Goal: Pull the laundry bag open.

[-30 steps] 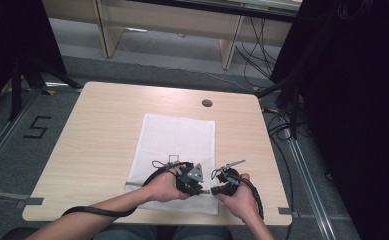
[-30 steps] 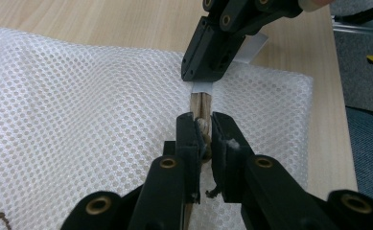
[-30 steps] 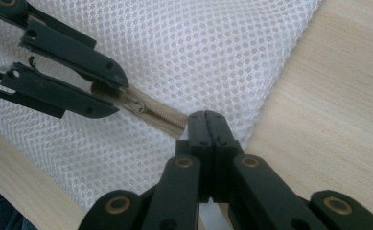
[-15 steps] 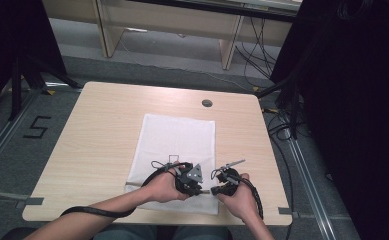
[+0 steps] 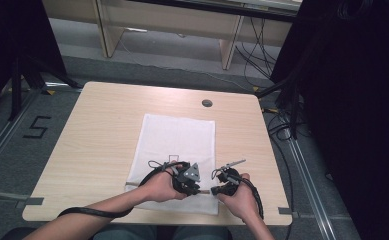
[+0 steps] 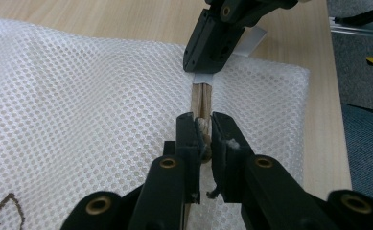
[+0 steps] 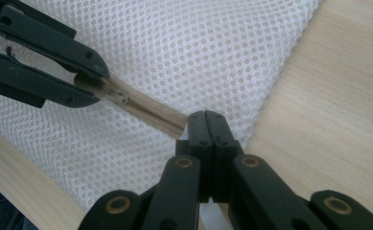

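Nothing moved since the earlier frames: hands, grippers and bag kept the same place. Stands on a grey floor, the light wooden table (image 5: 102, 150), rectangular with rounded corners, a small round dark cap (image 5: 207, 103) near its far edge; dark curtains and cables at the right, pale furniture legs behind, a "5" marked on the floor at the left. Lies flat in the middle of the table, reaching the near edge, a white mesh bag (image 5: 177, 140), fine honeycomb holes, soft cloth, a beige zipper (image 7: 145, 108) along its near end. Left gripper (image 6: 203, 129) clamped on the zipper pull, jaws nearly together around it. Right gripper (image 7: 207, 125) pressed together on the zipper's end at the bag's corner
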